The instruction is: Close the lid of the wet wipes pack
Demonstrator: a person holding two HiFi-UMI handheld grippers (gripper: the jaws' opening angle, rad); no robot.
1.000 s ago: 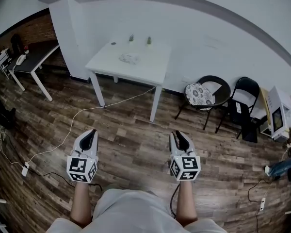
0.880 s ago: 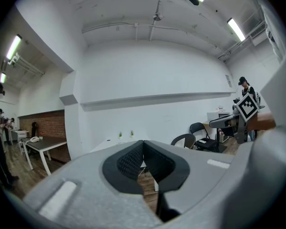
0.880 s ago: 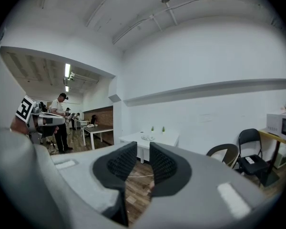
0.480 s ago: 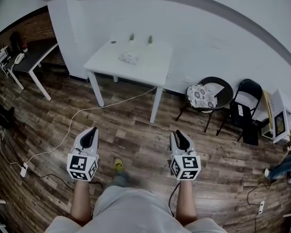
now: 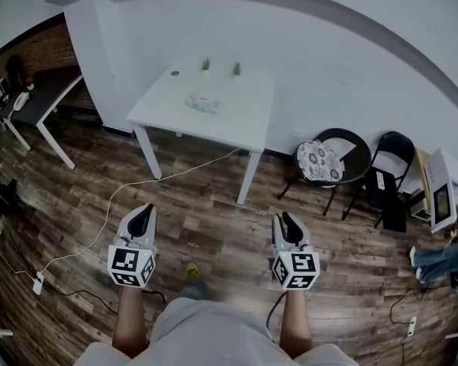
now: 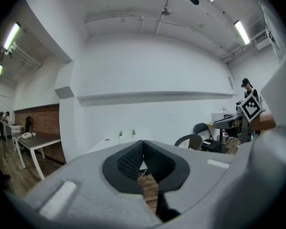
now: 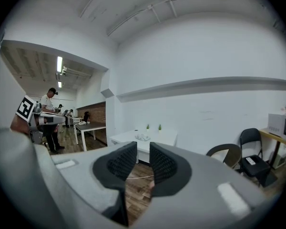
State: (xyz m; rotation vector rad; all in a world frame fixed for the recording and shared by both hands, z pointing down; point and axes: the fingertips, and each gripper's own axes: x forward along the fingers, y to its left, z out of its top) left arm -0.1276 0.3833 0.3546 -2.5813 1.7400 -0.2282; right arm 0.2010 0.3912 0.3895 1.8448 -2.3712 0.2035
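The wet wipes pack [image 5: 202, 102] lies near the middle of a white table [image 5: 240, 117] against the far wall; I cannot make out its lid from here. Both grippers are held low over the wooden floor, well short of the table, pointing toward it. My left gripper [image 5: 143, 213] has its pads together with nothing between them, as the left gripper view [image 6: 143, 144] shows. My right gripper [image 5: 288, 221] stands open and empty. Past its jaws [image 7: 143, 148] in the right gripper view, the pack [image 7: 143, 137] rests on the tabletop.
Two small plants [image 5: 206, 64] [image 5: 236, 68] stand at the table's back edge. A white cable [image 5: 137, 183] runs across the floor under the table. Chairs [image 5: 330, 157] [image 5: 386, 168] and a microwave [image 5: 443, 195] stand to the right, a dark desk [image 5: 38, 101] to the left.
The person has stepped forward: both grippers moved ahead together, the table has drawn closer, and a foot now shows on the floor between the arms. The jaws look unchanged.
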